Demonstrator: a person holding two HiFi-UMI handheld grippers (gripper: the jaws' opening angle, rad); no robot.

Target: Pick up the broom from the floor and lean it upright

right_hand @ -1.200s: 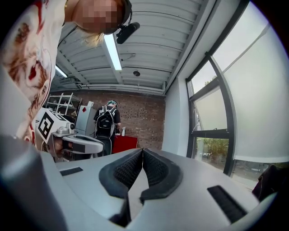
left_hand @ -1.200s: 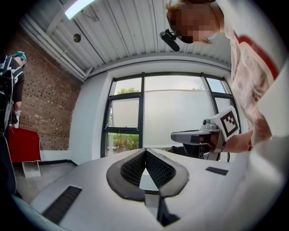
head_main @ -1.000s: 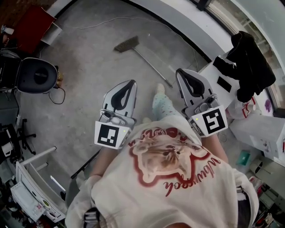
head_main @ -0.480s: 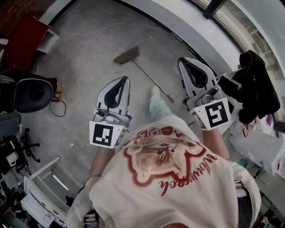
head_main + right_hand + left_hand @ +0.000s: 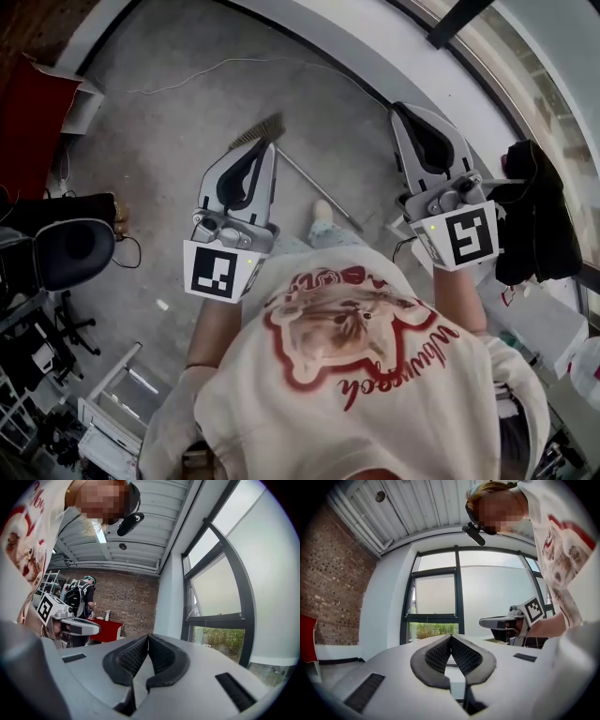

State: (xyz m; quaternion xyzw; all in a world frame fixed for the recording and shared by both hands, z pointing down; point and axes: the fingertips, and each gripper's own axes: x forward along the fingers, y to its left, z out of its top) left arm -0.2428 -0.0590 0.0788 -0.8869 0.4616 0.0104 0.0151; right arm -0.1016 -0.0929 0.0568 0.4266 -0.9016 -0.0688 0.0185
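Grey concrete floor [image 5: 178,122] carries the straw-headed, thin-handled broom [image 5: 319,187]. The left gripper [image 5: 265,148] and right gripper [image 5: 405,111] have their jaws closed and empty; unopened, they could knock the handle aside.

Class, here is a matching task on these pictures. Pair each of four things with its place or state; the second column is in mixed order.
Things:
1. broom
2. left gripper
3. black garment
4. black chair

Places or states:
A. at the left edge of the head view
B. jaws shut, holding nothing
C. lying flat on the floor
D. draped at the right edge of the head view

Pairs: 1-C; 2-B; 3-D; 4-A
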